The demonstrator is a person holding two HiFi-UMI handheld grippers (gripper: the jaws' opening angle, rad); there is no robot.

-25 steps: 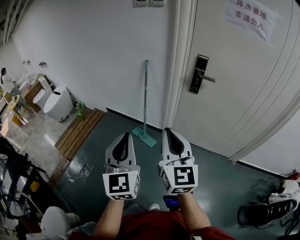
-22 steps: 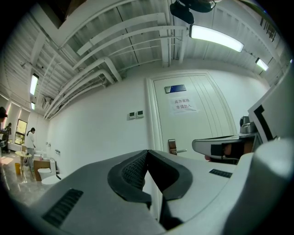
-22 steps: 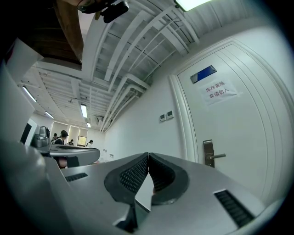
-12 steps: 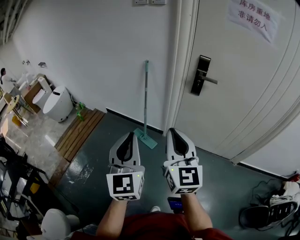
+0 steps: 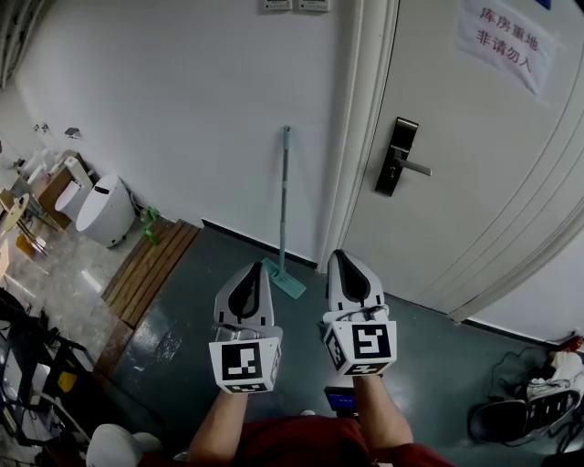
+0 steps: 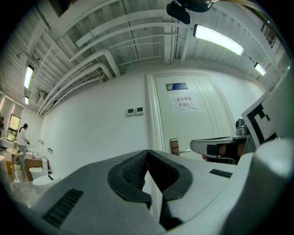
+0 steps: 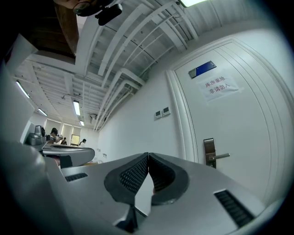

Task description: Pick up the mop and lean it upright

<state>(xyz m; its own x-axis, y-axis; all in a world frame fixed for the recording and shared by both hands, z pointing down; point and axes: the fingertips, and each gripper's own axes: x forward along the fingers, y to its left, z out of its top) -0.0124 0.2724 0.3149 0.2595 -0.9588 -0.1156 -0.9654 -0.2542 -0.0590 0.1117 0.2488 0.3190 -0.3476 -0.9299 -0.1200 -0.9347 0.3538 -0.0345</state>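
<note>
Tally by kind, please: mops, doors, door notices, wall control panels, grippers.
Mop: 1
Door: 1
Paper notice: 1
Wall control panels: 2
Grippers: 2, the left gripper and the right gripper
Total: 7

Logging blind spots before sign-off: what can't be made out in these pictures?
- Teal long-handled flat mop: unseen in both gripper views, whose own jaws fill the lower field.
- Whether its handle top touches the white wall: head view, too small.
- White wall switch plates: head view, cut by top edge.
</note>
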